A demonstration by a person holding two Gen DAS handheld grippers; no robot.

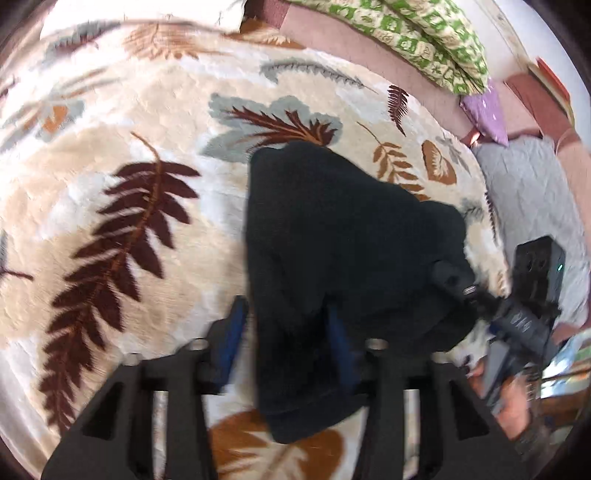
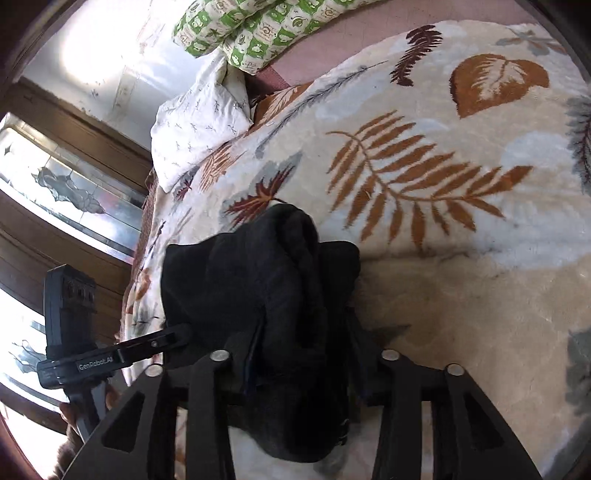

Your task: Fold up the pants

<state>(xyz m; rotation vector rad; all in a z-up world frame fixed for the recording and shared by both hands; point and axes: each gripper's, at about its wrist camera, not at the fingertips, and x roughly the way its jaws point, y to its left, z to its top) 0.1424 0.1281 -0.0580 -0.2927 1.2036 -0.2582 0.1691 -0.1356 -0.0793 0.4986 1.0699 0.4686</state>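
Item: black pants [image 1: 343,236], bunched into a compact multi-layered bundle, lying on the leaf-patterned fleece blanket [image 1: 122,155] of a bed. The cloth runs back between both pairs of fingers.

Left gripper [image 1: 288,328]: blue-padded fingers [image 1: 236,325] are spread, a clear gap being visible between the left pad and the cloth; the pants are not seen to be pinched. It is seen again at the left edge of the right wrist view, its tip at the bundle's edge.

Right gripper [image 2: 301,350]: fingers are set apart with the fabric lying between them; the pads are largely hidden by the cloth, so a firm pinch cannot be confirmed, though the spacing suggests a loose hold at most.

Surroundings: a green-and-cream patterned quilt [image 2: 255,33] and a white pillow [image 2: 199,125] are placed at the head of the bed; a grey quilted mat [image 1: 528,184] is seen beyond the blanket's edge.

Step judged: a fold is being laid down and let go. The next move calls for both grippers to be drawn clear without dragging the layers, then for the bundle to be flattened or squared.
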